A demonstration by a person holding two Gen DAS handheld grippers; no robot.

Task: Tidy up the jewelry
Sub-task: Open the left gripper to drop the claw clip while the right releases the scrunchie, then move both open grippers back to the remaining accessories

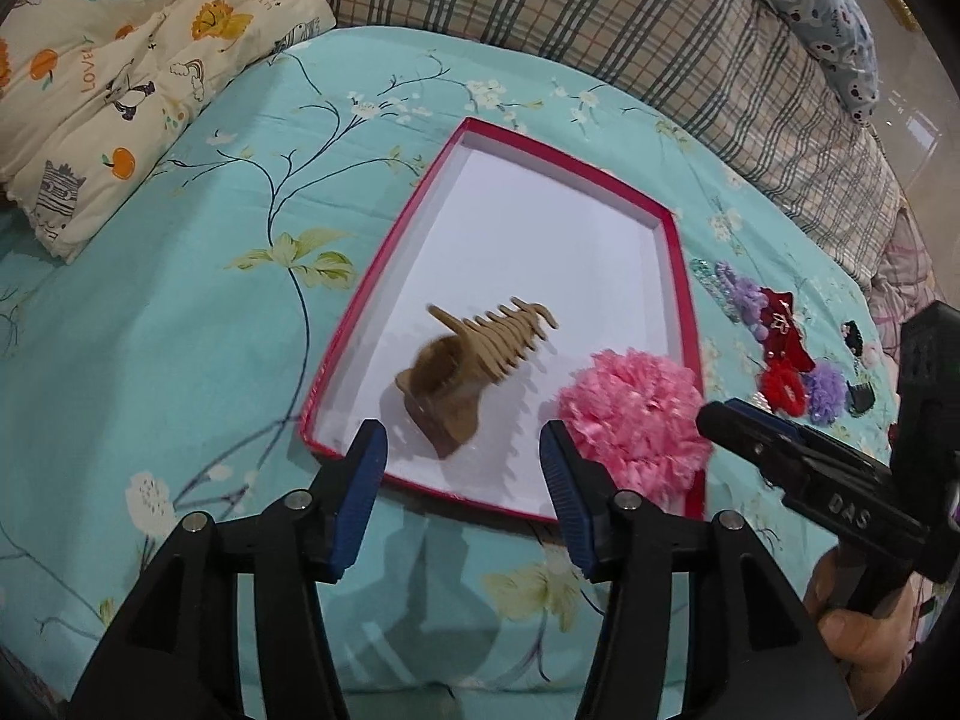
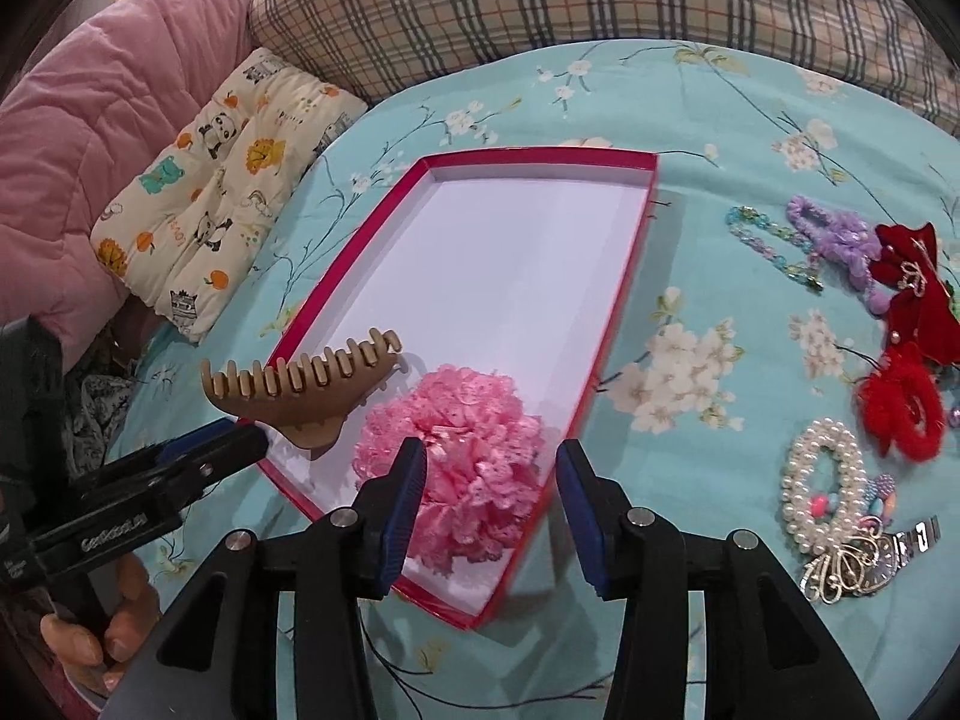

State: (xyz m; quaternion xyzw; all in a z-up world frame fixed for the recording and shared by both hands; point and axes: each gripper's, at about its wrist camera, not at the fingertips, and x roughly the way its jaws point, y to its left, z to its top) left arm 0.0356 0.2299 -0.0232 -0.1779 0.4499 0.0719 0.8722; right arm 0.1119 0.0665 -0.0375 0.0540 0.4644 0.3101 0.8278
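Frilly pink scrunchie (image 2: 456, 456), toothed tan claw clip (image 1: 474, 360)

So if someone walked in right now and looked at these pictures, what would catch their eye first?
Probably the fluffy pink scrunchie in the near corner of the red-rimmed white box, just ahead of the open right gripper. Next, the tan claw clip beside it in the box, in front of the open left gripper. Then the pile of red, purple and pearl accessories on the teal bedspread, right of the box.
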